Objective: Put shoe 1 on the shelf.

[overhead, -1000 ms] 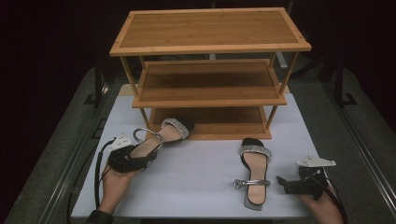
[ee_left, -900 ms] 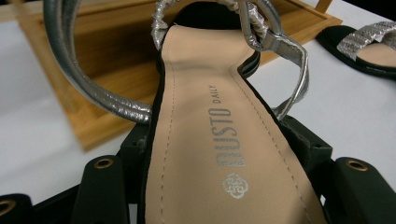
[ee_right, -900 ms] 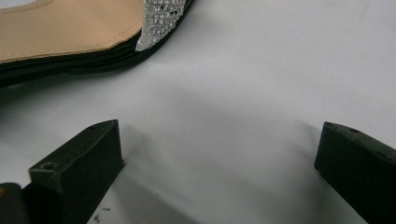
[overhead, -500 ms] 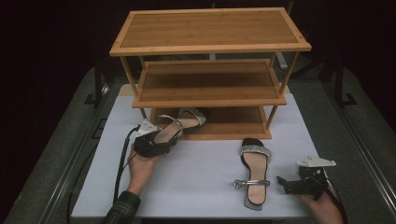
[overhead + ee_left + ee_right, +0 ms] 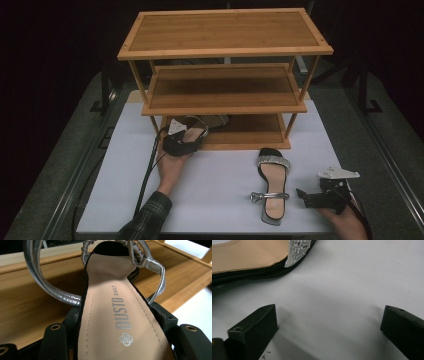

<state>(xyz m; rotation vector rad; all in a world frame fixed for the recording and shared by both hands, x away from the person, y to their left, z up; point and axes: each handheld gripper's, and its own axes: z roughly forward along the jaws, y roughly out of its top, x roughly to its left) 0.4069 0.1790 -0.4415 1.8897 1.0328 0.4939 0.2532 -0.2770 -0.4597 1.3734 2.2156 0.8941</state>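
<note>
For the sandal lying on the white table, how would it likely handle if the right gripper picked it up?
The sandal looks flat and thin-soled, so it is probably light and unlikely to roll or tip. Its silver ankle strap stands loose, so it would likely flop about. The smooth insole may be somewhat slippery; gripping across the sole edges, as the left gripper does with the other sandal, seems safer.

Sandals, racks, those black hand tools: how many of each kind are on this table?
Sandals: 2, one gripped at the rack's bottom shelf, one lying on the white table
Wooden shoe racks: 1, with three shelves
Hand-held grippers: 2, left gripper clamped on a sandal, right gripper with its jaws apart
Total: 5
</note>
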